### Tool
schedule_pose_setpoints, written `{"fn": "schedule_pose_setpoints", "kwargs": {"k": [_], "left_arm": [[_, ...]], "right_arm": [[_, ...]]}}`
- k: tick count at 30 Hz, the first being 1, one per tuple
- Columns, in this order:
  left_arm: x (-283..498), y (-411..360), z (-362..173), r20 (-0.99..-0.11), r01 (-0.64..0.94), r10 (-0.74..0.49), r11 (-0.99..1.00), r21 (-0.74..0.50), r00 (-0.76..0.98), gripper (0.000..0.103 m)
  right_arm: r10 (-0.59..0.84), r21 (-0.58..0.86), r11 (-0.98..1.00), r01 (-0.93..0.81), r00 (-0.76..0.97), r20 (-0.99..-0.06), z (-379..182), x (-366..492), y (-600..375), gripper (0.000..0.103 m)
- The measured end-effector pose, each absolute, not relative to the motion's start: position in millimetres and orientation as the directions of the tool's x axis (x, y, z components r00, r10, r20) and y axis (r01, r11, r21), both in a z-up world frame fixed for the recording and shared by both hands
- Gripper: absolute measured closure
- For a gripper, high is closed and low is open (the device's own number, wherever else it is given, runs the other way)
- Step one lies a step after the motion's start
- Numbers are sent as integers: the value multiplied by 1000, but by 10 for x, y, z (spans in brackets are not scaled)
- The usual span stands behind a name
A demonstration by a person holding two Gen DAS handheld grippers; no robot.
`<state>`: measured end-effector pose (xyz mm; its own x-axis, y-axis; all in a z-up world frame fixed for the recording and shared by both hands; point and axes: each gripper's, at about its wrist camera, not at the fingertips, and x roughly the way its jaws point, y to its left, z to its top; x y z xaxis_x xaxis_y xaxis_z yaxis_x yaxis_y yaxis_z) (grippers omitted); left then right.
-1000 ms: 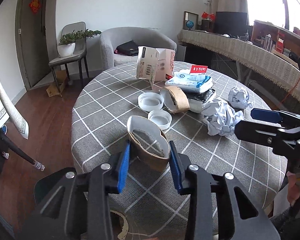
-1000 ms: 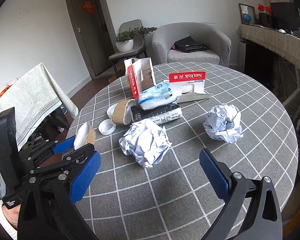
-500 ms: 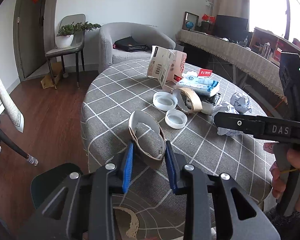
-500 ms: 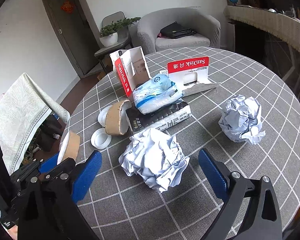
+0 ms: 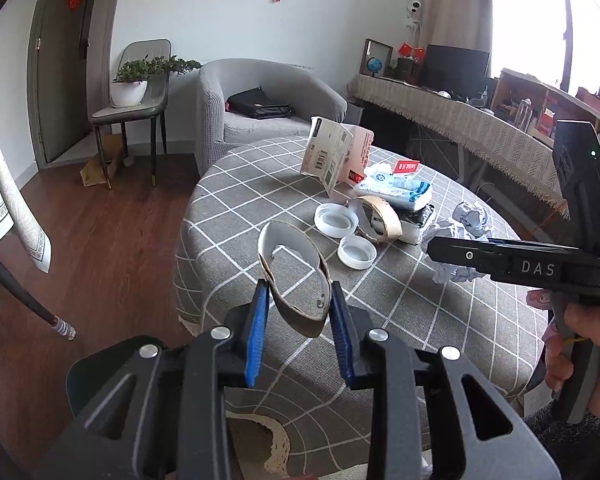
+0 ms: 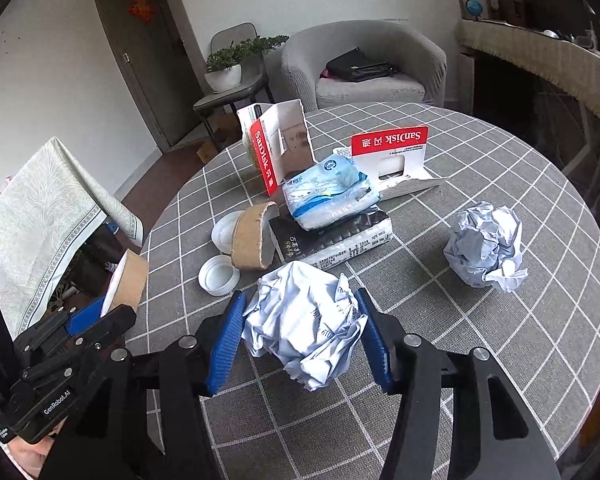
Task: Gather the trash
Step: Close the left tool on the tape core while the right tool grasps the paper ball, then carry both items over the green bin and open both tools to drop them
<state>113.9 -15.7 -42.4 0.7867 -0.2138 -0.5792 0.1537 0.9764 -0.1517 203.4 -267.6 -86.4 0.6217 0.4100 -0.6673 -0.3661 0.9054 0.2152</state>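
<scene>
My left gripper (image 5: 298, 308) is shut on a squashed brown cardboard tape ring (image 5: 296, 276) and holds it lifted off the table's near-left edge; the ring also shows in the right wrist view (image 6: 128, 280). My right gripper (image 6: 300, 332) is closed around a crumpled white paper ball (image 6: 304, 320) on the grey checked tablecloth (image 6: 500, 360), with both blue pads against its sides. A second paper ball (image 6: 486, 252) lies to the right.
On the table lie another cardboard tape ring (image 6: 252, 240), two white lids (image 6: 219, 277), a black packet (image 6: 336, 236) under a blue tissue pack (image 6: 328, 192), and SanDisk packaging (image 6: 392, 152). A grey armchair (image 5: 260, 108) stands behind.
My left gripper lifted the tape ring and drew it back off the table edge. My right gripper moved forward and closed on the nearer paper ball.
</scene>
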Motion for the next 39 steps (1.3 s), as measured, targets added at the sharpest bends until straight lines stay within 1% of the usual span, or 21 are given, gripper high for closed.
{"fn": "schedule_pose_setpoints", "kwargs": {"k": [2, 7, 10, 13, 15, 21, 29, 37, 38, 39], "left_arm": [[1110, -85, -399, -575, 145, -206, 978, -150, 792, 70], [1031, 180, -360, -570, 110, -170, 984, -138, 804, 70], [1004, 376, -395, -595, 61, -117, 992, -114, 795, 70], [994, 609, -447, -622, 10, -81, 993, -117, 778, 70], [979, 735, -479, -634, -18, -37, 997, -79, 772, 70], [939, 1202, -699, -702, -92, 26, 994, -57, 712, 70], [936, 1749, -1043, -797, -179, 27, 979, -102, 603, 70], [913, 1929, -1418, -885, -170, -18, 979, -109, 465, 70], [902, 1939, -1477, -895, -167, -23, 980, -109, 446, 69], [900, 1949, -1532, -908, -163, -29, 981, -107, 419, 64]], "right_arm": [[406, 191, 904, -382, 632, -660, -807, 1996, -2617, 47], [468, 184, 868, -462, 633, -617, -659, 1909, -2335, 47], [501, 181, 843, -506, 616, -608, -610, 1881, -2081, 47], [529, 183, 820, -542, 597, -603, -592, 1872, -1798, 47], [545, 180, 804, -567, 582, -603, -598, 1871, -1595, 47], [583, 175, 756, -631, 526, -620, -711, 1861, -1054, 47], [629, 206, 693, -691, 441, -640, -853, 1832, -513, 47], [637, 241, 661, -711, 362, -680, -1089, 1831, -86, 47], [639, 244, 657, -714, 355, -682, -1113, 1816, -39, 47], [639, 246, 654, -716, 348, -686, -1139, 1801, -5, 47]]}}
